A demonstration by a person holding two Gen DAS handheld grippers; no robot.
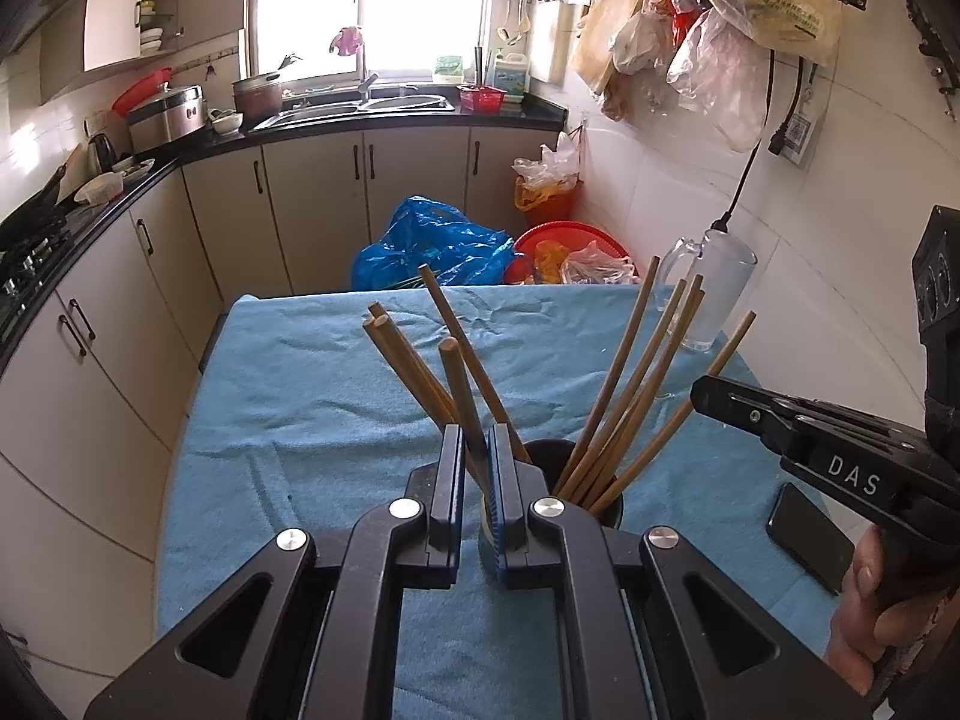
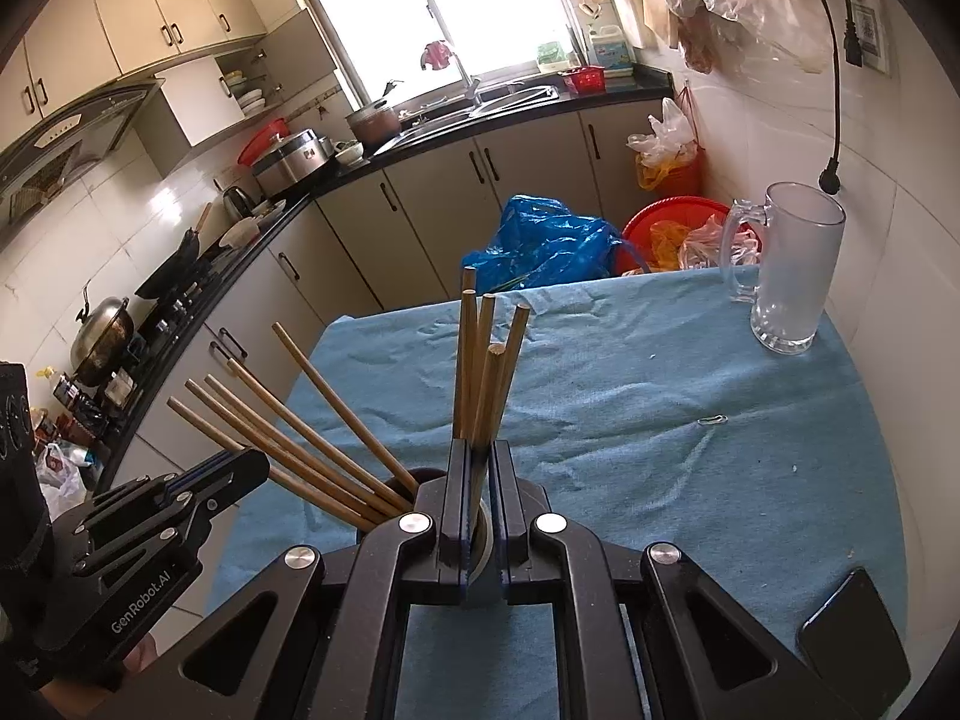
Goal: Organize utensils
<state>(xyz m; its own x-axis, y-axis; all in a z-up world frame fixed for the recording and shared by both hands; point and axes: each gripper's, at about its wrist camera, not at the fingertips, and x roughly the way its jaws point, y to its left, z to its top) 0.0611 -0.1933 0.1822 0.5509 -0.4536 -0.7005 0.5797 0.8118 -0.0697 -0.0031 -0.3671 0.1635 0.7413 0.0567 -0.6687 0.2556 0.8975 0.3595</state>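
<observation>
Sorting chopsticks into the dark holder is the step I judge to be in hand, with both tools working at the cup at once. My left gripper has its jaws nearly pressed together, pinching one chopstick that rises straight ahead between them; its lower end runs down toward the cup, just beyond and to the right of the tips. My right gripper is likewise closed on a chopstick, which stands upright directly ahead of it, with three more close behind. The remaining bundle fans out to that gripper's left, leaning on the holder's rim. The holder stands on the blue cloth.

Next, I reckon, each stick needs lowering fully into the cup before release, kept steep so it clears the leaning ones. Whether either tip already touches bottom I cannot tell.
</observation>
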